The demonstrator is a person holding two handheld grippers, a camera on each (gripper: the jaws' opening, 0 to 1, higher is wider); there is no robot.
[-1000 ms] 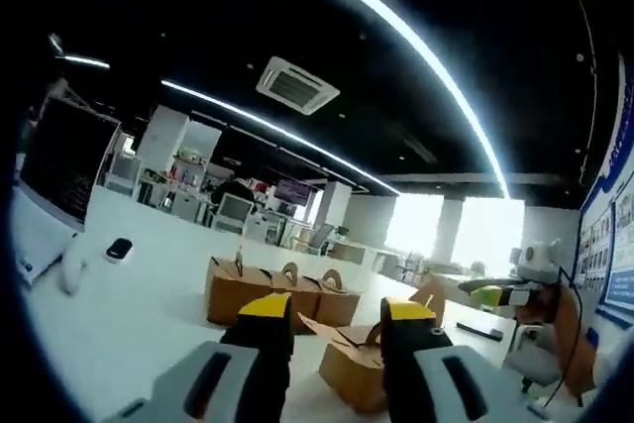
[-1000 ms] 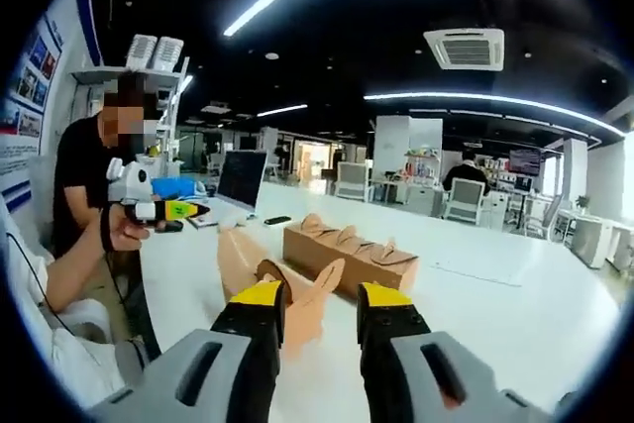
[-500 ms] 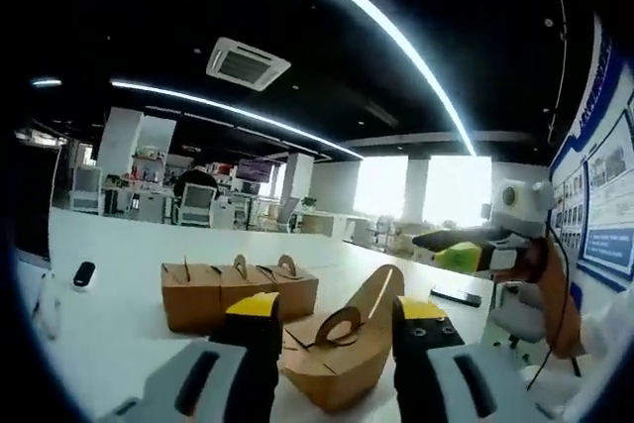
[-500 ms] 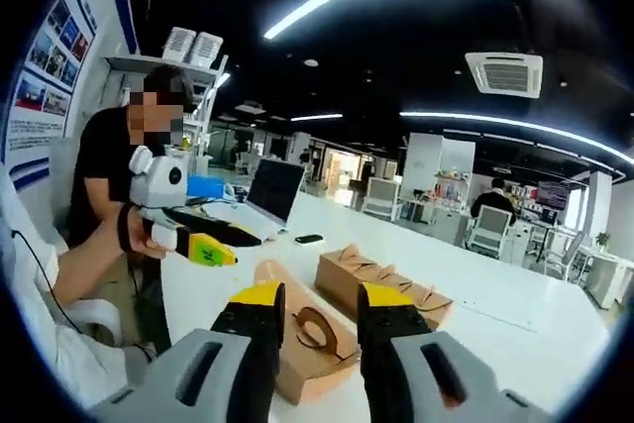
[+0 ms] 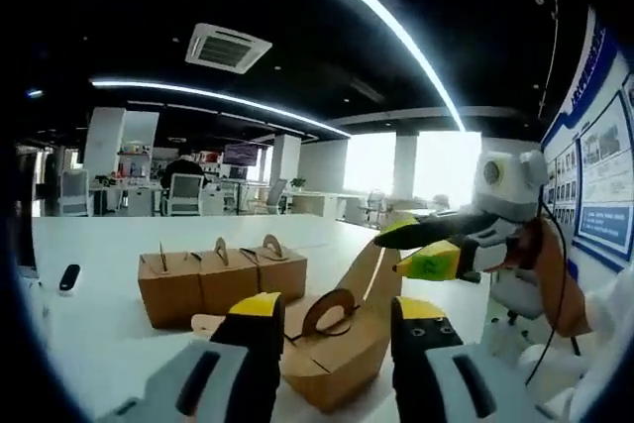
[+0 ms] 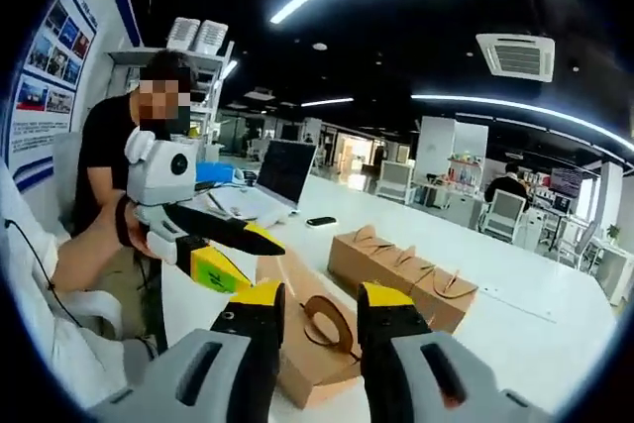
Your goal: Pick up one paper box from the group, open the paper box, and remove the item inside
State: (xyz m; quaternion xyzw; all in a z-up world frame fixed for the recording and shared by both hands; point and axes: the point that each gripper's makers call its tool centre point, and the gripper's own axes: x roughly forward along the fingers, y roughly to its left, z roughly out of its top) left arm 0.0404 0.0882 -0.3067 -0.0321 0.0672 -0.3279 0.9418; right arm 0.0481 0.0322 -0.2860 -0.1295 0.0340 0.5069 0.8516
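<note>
A brown paper box point(image 5: 337, 349) lies on the white table with its lid flaps up, one tall flap point(image 5: 369, 269) and one with a round handle cut-out. My left gripper point(image 5: 337, 312) is open, its yellow-tipped jaws on either side of the box's near end. The right gripper point(image 5: 411, 248) reaches in from the right, open, its tips by the top of the tall flap. In the right gripper view the same box point(image 6: 315, 352) sits between my right gripper's point(image 6: 322, 296) open jaws, with the left gripper point(image 6: 230, 253) coming in from the left. Behind stands the group of three shut boxes point(image 5: 222, 279) point(image 6: 404, 272).
A person point(image 6: 119, 160) sits at the table's left end in the right gripper view. A laptop point(image 6: 282, 170) and a dark phone point(image 6: 320, 221) lie behind the boxes. A small dark device point(image 5: 67, 277) rests far left on the table point(image 5: 89, 334). Office desks and chairs stand farther back.
Both views have swung and closed in on the open box. Each gripper now shows larger and nearer the tall flap in the other's view. The three shut boxes have not moved.
</note>
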